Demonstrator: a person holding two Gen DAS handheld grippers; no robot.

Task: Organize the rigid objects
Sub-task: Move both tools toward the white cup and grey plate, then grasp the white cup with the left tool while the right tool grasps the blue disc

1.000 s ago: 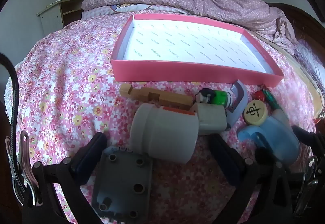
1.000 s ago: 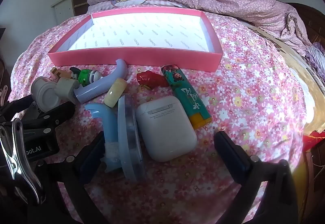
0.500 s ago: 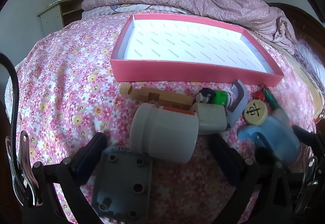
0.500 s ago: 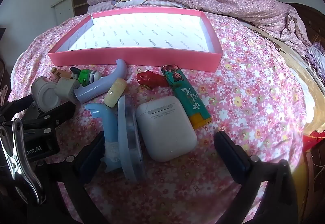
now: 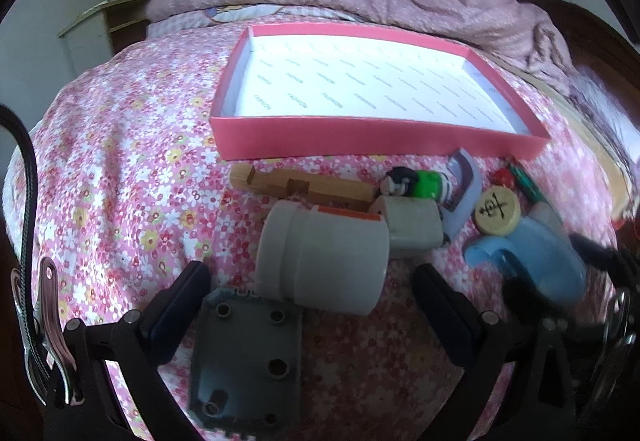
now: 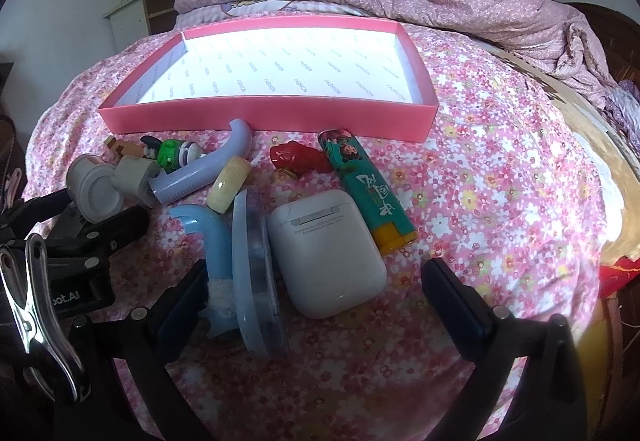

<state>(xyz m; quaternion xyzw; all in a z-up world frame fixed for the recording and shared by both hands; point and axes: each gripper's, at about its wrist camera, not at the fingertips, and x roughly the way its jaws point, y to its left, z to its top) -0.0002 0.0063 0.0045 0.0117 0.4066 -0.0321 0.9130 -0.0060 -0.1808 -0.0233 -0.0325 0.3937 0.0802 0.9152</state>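
where right fingers (image 6: 456, 305) spread, earbud case (image 6: 326, 251) between (untouched).

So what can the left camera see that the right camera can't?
Only the left wrist view shows the grey plate with holes and the whole wooden block. Only the right wrist view shows the white earbud case and all of the teal lighter. Both show the pink tray, the white bottle, the green toy figure and the round chess piece.
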